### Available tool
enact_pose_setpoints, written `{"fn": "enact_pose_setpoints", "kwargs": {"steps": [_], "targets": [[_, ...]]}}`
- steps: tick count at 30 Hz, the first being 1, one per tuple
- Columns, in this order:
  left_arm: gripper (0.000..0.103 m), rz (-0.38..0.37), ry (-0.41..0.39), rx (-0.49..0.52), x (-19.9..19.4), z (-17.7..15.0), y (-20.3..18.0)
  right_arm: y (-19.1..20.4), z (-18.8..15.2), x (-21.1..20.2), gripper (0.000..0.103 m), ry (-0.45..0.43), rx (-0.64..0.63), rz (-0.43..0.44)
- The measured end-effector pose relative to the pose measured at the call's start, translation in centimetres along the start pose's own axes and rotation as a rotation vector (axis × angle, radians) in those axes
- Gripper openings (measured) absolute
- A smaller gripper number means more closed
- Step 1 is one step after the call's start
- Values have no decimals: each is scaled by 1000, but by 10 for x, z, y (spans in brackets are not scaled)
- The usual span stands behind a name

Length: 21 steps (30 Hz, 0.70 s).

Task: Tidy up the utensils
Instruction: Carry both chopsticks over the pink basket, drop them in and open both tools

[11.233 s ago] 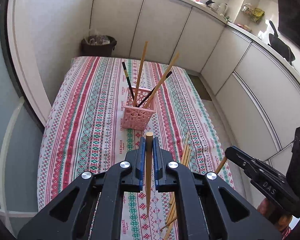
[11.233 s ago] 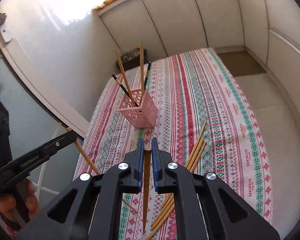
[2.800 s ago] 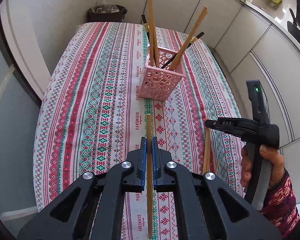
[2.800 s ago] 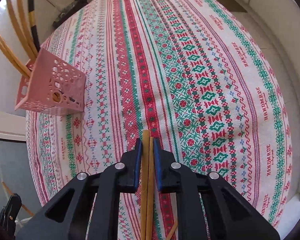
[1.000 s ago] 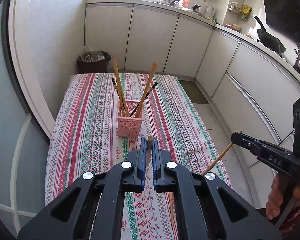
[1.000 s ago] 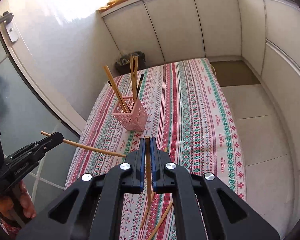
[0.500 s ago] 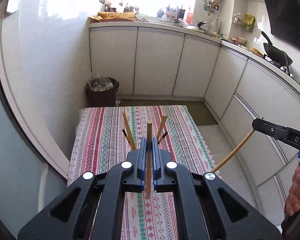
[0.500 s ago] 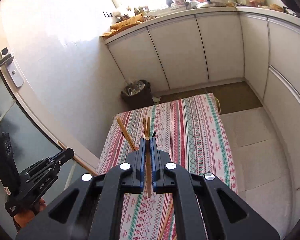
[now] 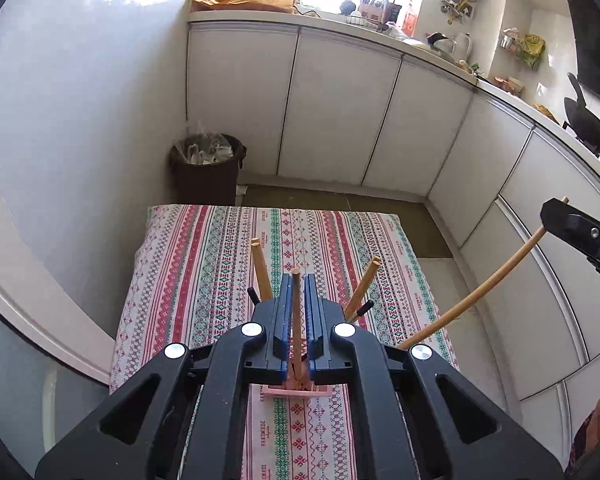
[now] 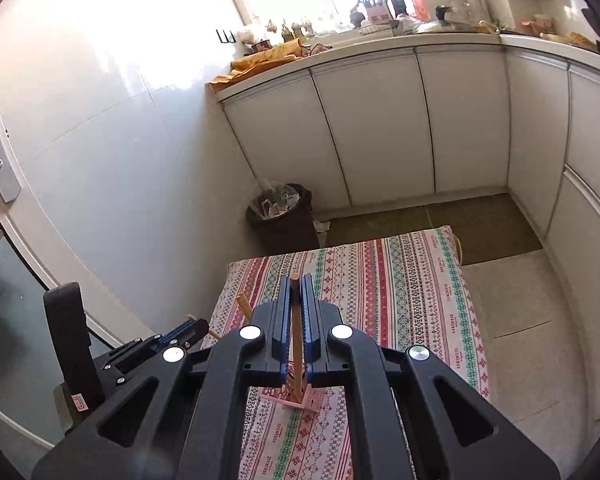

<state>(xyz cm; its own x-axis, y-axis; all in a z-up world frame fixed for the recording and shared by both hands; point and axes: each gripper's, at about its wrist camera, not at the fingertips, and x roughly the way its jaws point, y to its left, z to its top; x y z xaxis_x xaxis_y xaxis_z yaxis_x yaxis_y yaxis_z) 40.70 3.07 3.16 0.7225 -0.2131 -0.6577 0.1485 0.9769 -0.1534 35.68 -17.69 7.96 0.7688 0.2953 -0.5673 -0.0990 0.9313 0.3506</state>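
Observation:
My left gripper (image 9: 296,280) is shut on a wooden chopstick (image 9: 296,320) that points down into the pink basket (image 9: 298,391) right below it. Several chopsticks (image 9: 260,276) stand in that basket. My right gripper (image 10: 296,282) is shut on another wooden chopstick (image 10: 296,344), also held upright above the pink basket (image 10: 296,398). In the left wrist view the right gripper (image 9: 556,210) shows at the far right with its chopstick (image 9: 476,296) slanting down. In the right wrist view the left gripper (image 10: 196,326) shows at the lower left.
The table carries a red, green and white patterned cloth (image 9: 204,264). A dark waste bin (image 9: 208,168) stands on the floor beyond the table's far end. White cabinets (image 9: 340,120) run along the back and right. A white wall (image 10: 100,160) lies to the left.
Both grippers have risen and closed in over the pink basket, each still holding its chopstick. The basket now sits directly under both, mostly hidden behind the fingers.

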Motion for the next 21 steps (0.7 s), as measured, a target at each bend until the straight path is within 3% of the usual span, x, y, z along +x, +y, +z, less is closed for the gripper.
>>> {"fn": "enact_pose_setpoints", "kwargs": {"steps": [9, 21], "targets": [[16, -77, -171, -128, -61, -7, 37, 28, -11, 37, 5, 13, -57, -25], [16, -55, -100, -187, -46, -22, 66, 44, -37, 74, 6, 73, -88, -56]]}}
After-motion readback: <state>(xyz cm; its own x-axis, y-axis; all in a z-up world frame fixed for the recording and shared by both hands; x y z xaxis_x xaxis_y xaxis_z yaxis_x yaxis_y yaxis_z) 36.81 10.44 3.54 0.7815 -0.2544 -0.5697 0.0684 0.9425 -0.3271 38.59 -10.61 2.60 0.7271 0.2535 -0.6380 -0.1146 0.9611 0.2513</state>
